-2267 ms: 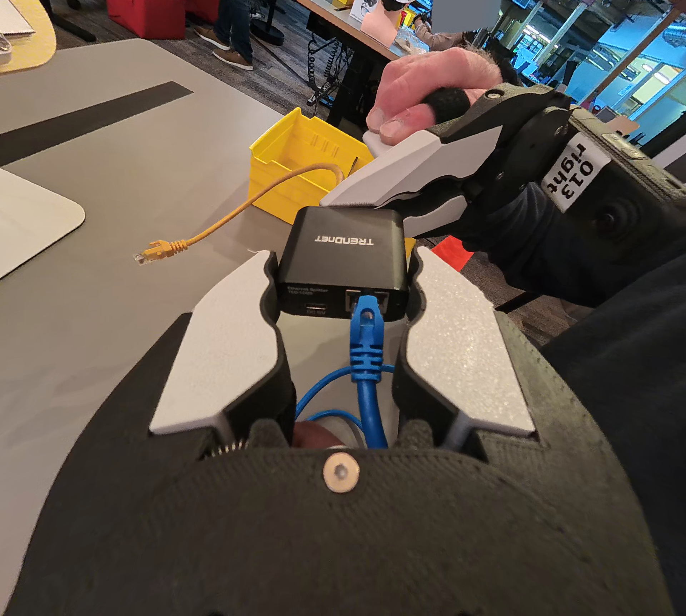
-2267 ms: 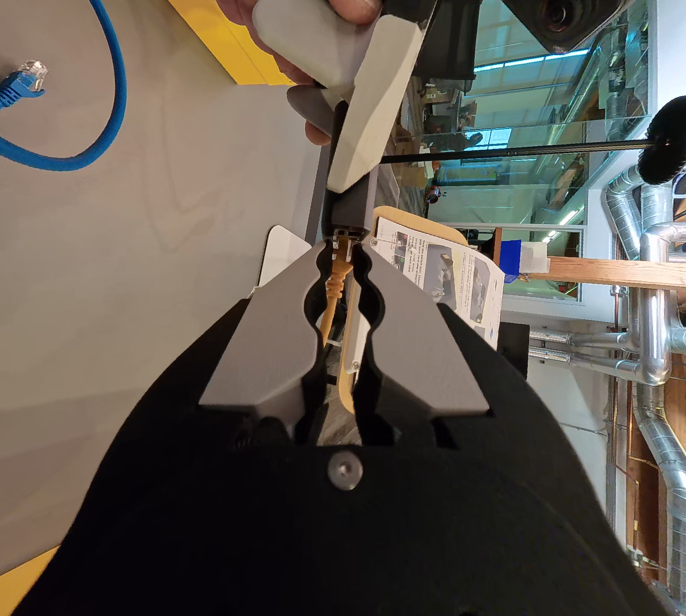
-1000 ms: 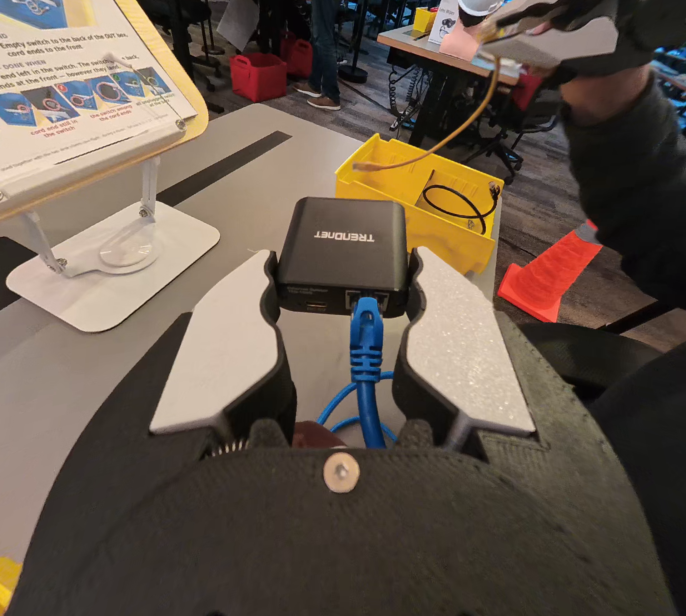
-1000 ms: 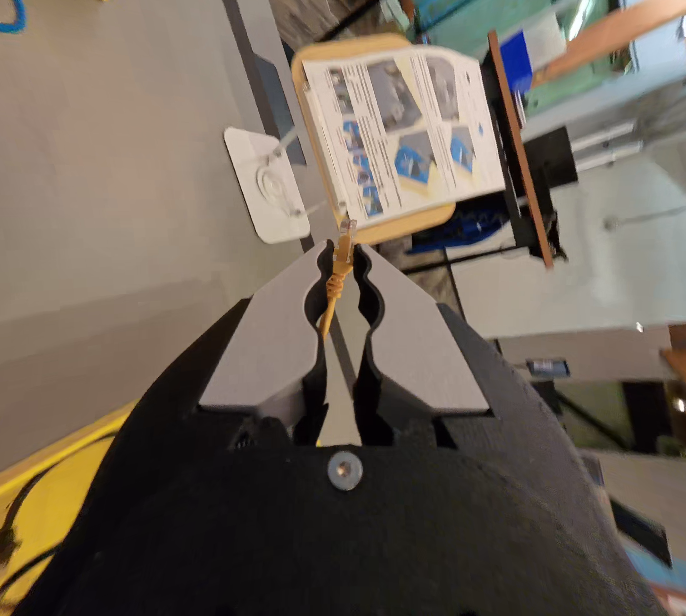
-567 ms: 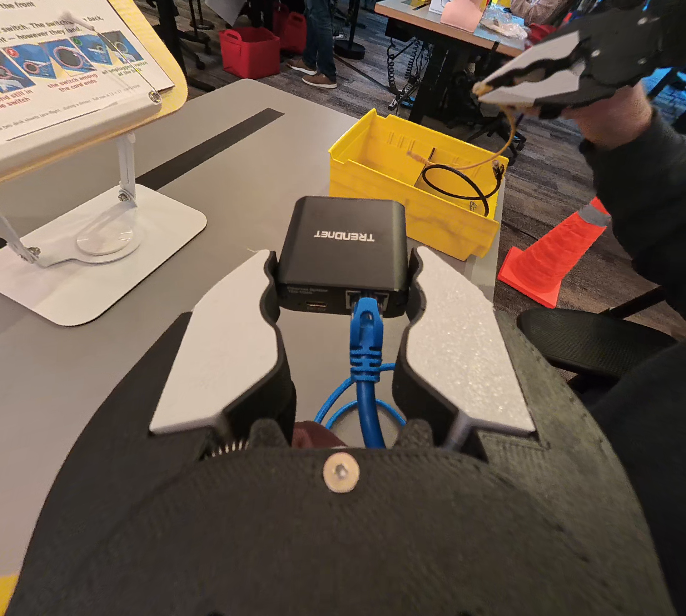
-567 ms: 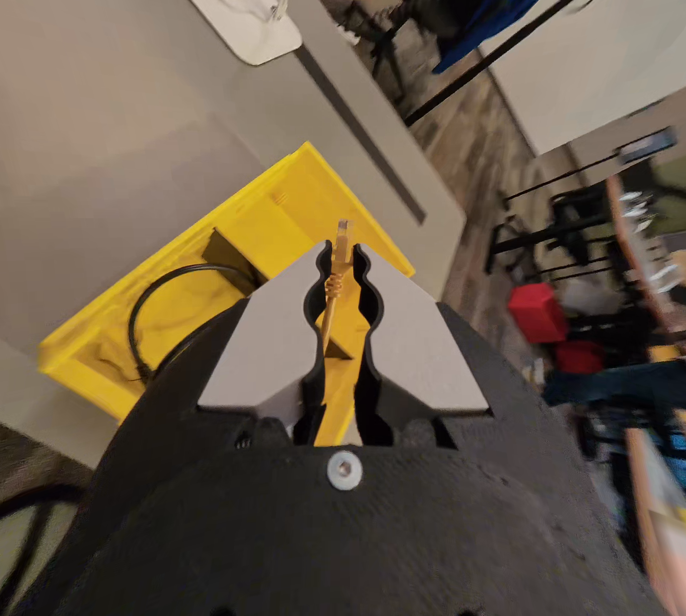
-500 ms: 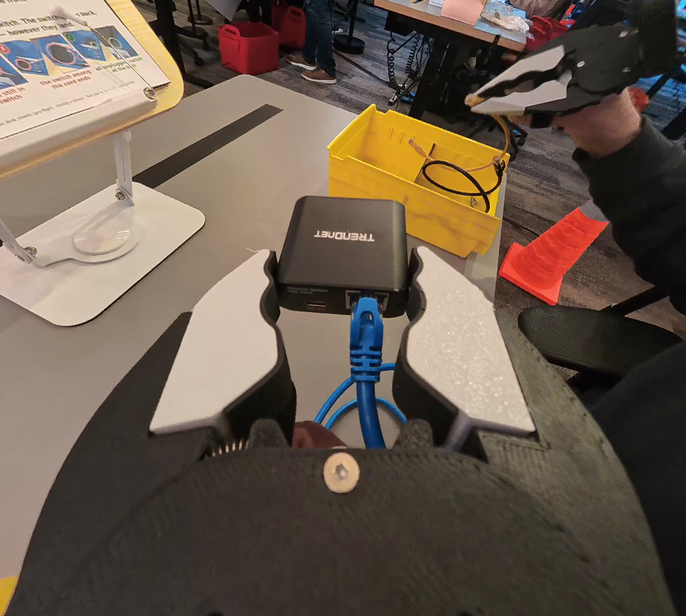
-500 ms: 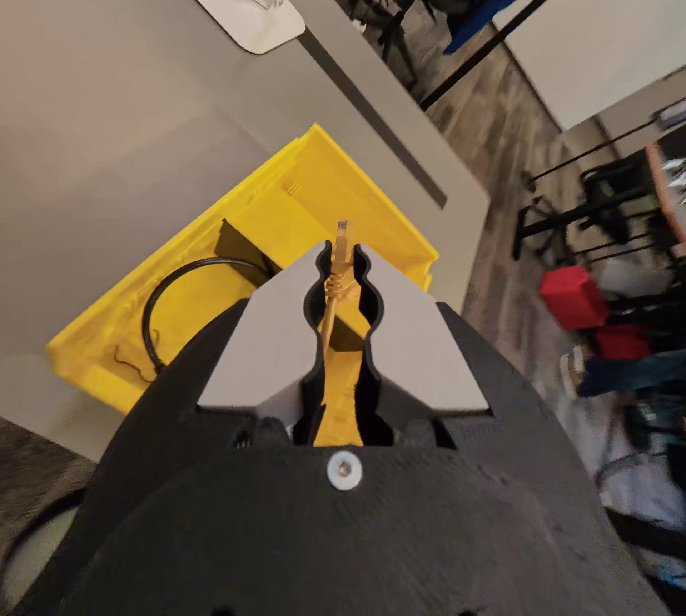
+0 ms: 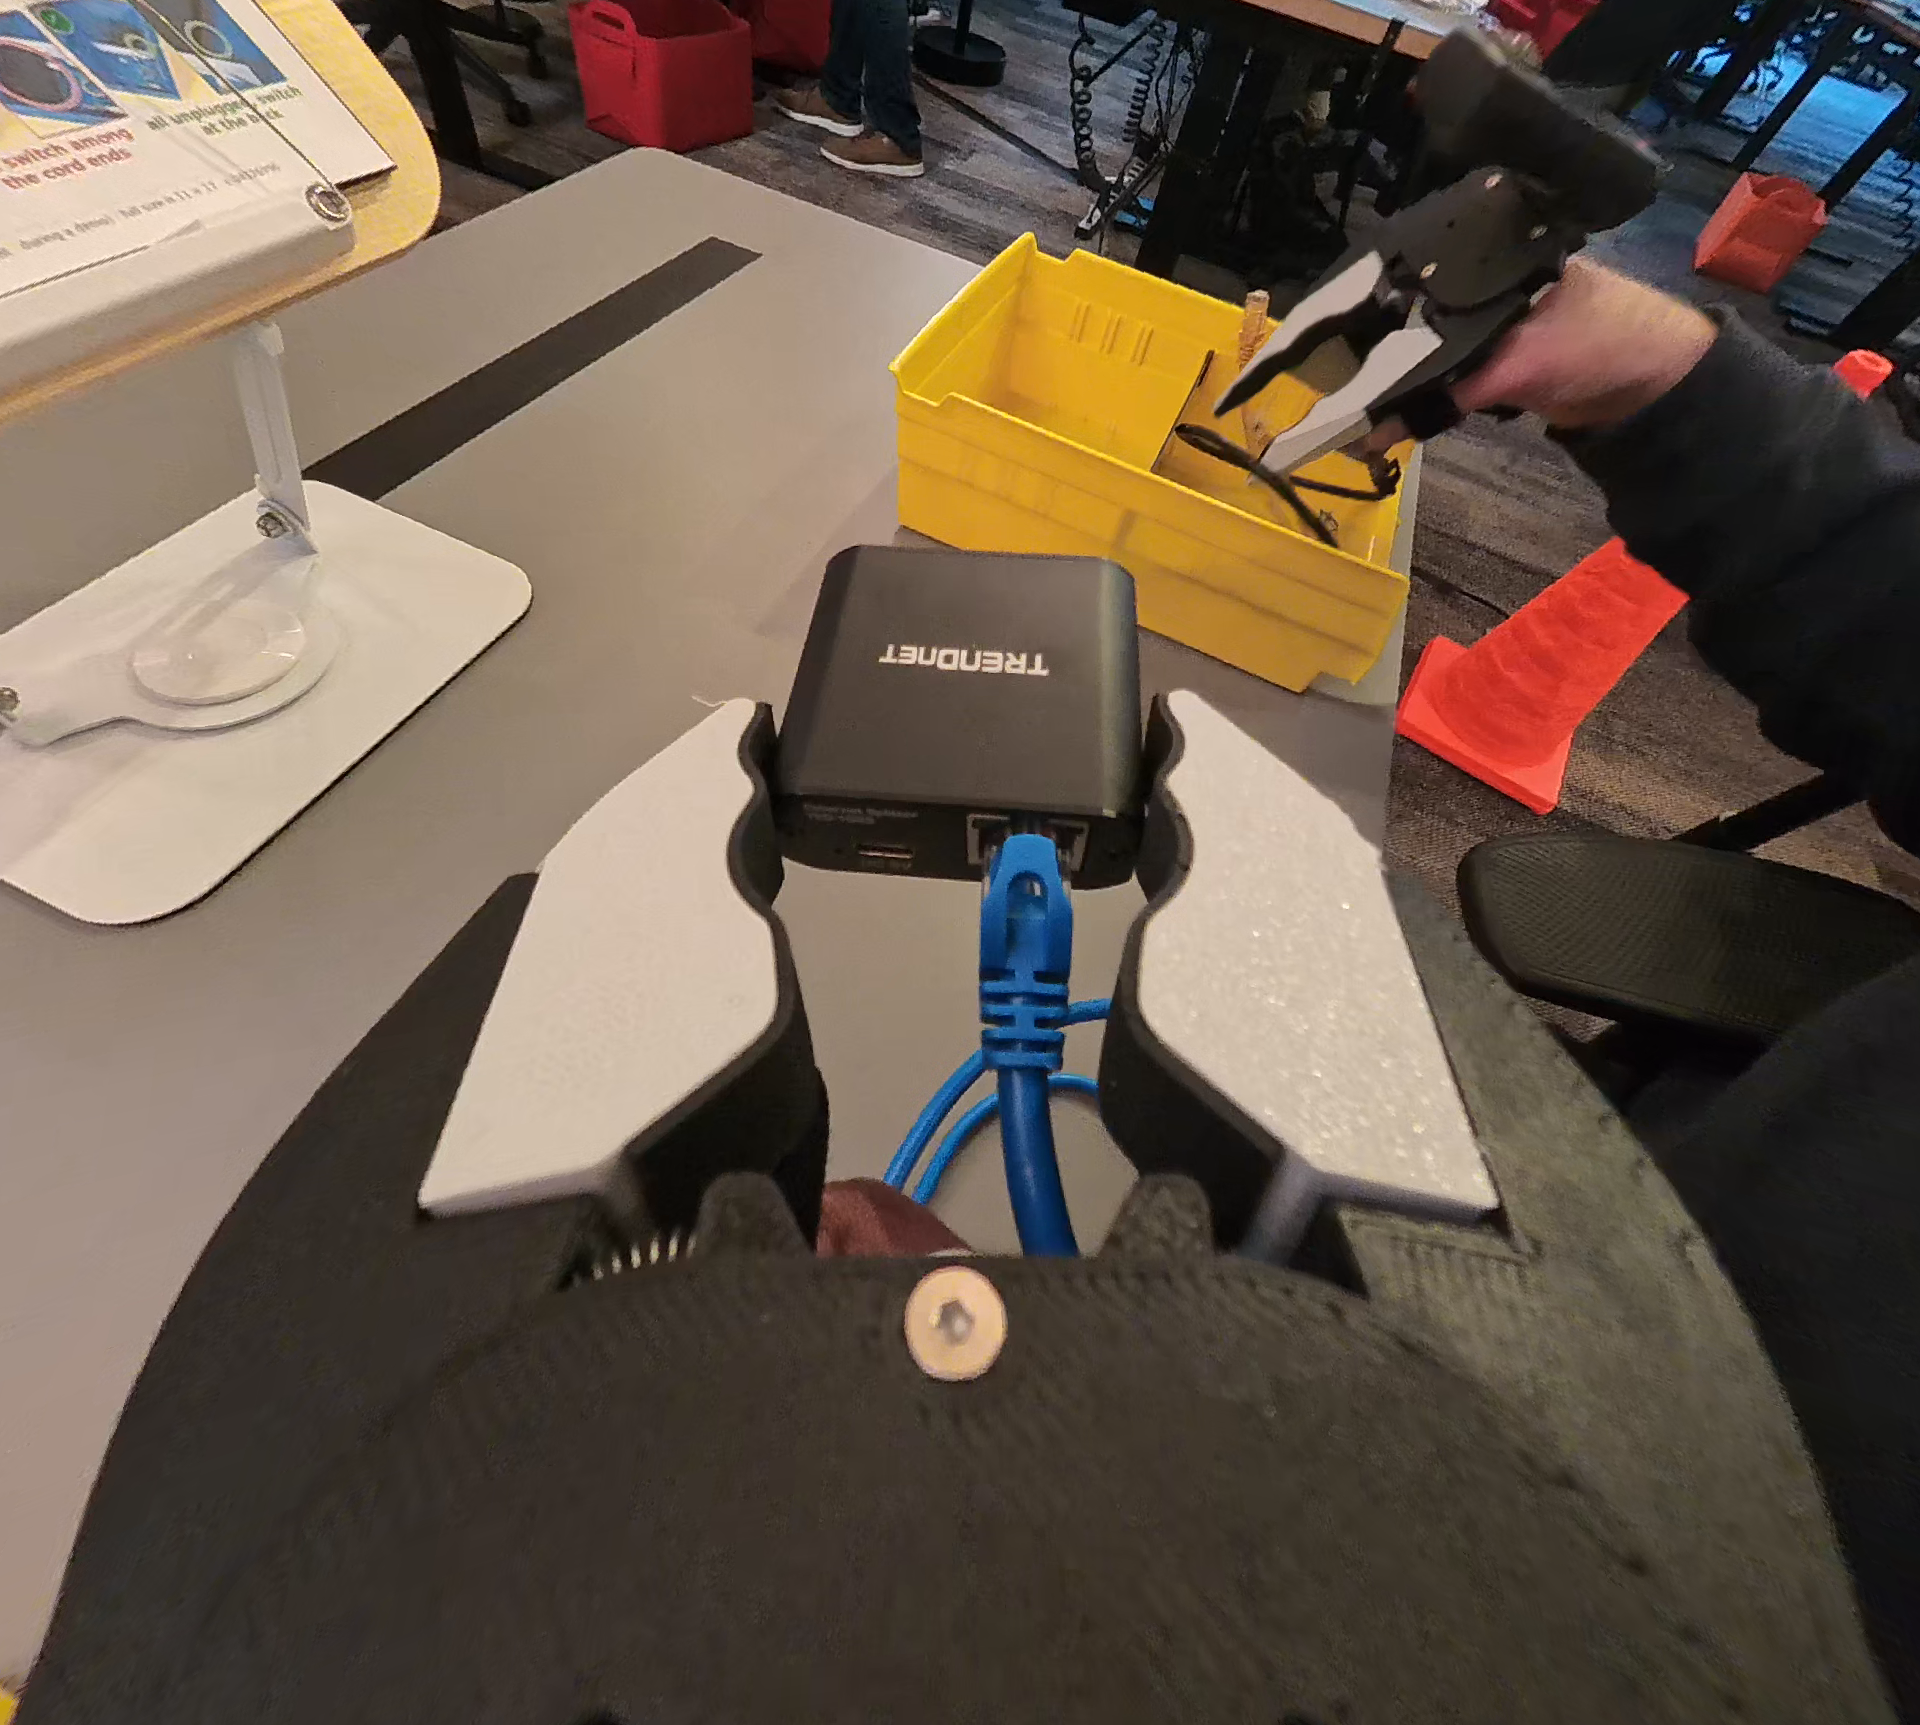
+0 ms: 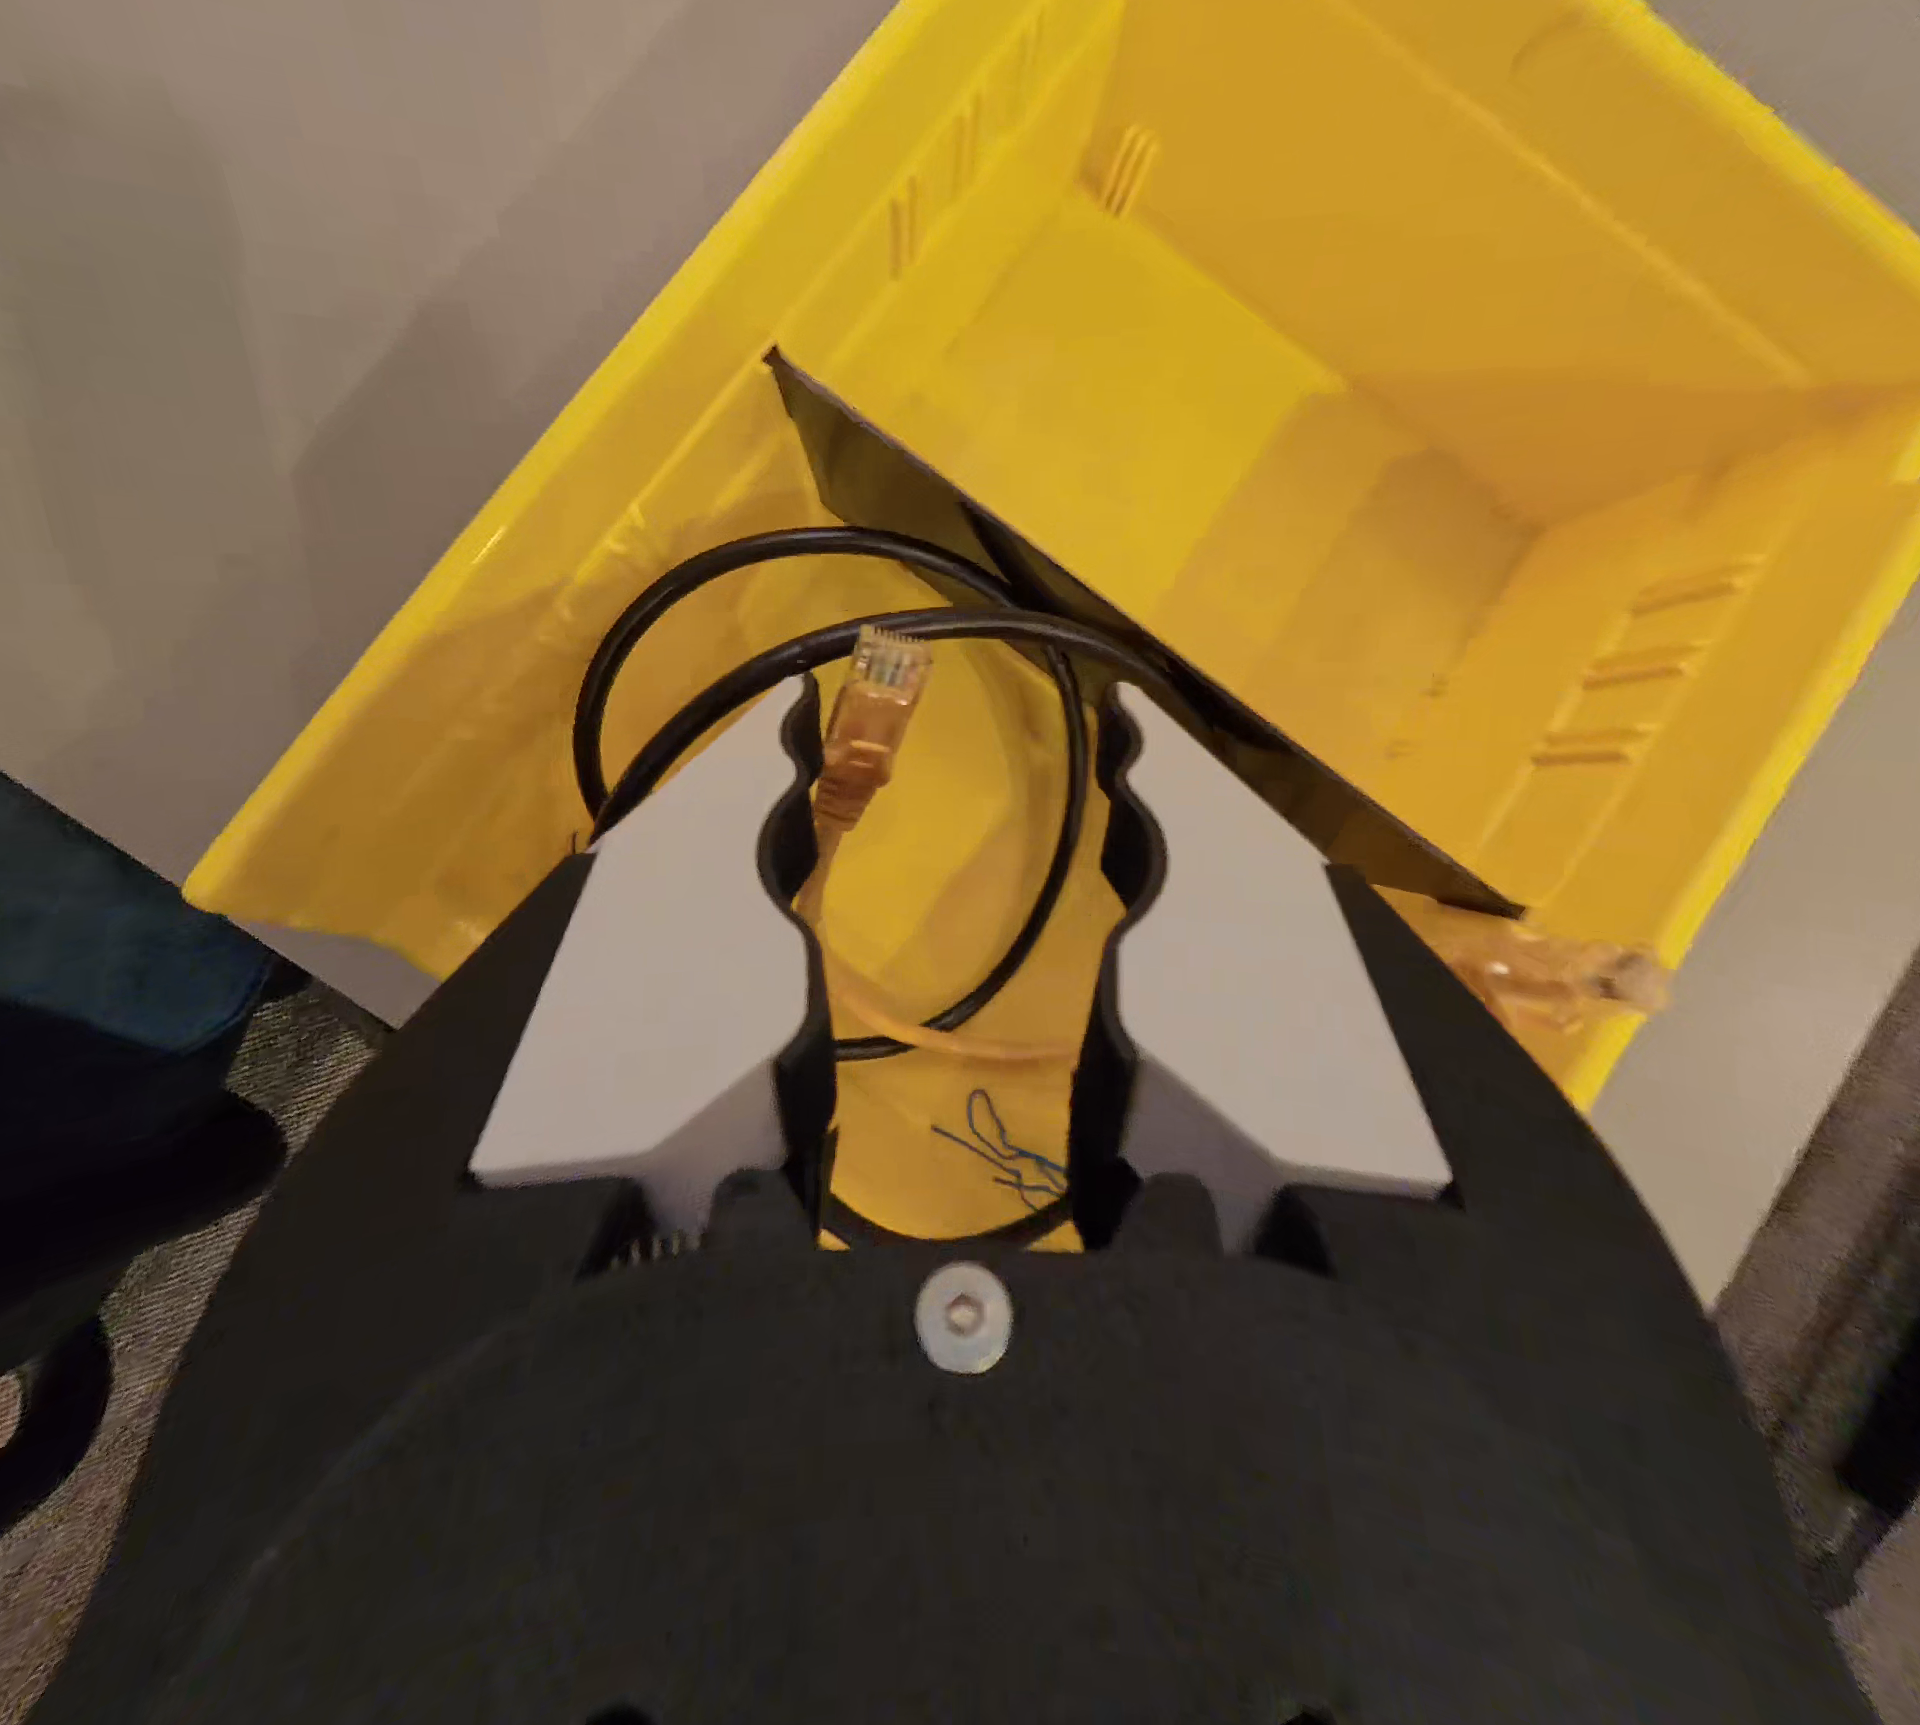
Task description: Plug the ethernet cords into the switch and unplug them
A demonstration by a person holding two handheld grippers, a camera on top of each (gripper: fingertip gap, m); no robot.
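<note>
At the far left of your left wrist view, a white stand (image 9: 249,626) holding an instruction sheet sits on the grey worktop (image 9: 582,470). In the middle, your left claw (image 9: 961,756) is pinching the black switch (image 9: 961,699) by its two sides, just above the worktop. The blue ethernet cord (image 9: 1023,969) is plugged into a front port and runs back between the fingers. Further right, the yellow bin (image 9: 1081,470) rests at the worktop's edge, with an orange cone (image 9: 1527,688) on the floor beyond it.

Your right claw (image 10: 956,730) hangs over the bin's (image 10: 644,387) near compartment with its fingers spread. The orange ethernet cord (image 10: 868,730) lies loose between them against the left finger, its plug upward. A looped black cable (image 10: 821,563) lies in the same compartment, beside a dark divider (image 10: 1049,595).
</note>
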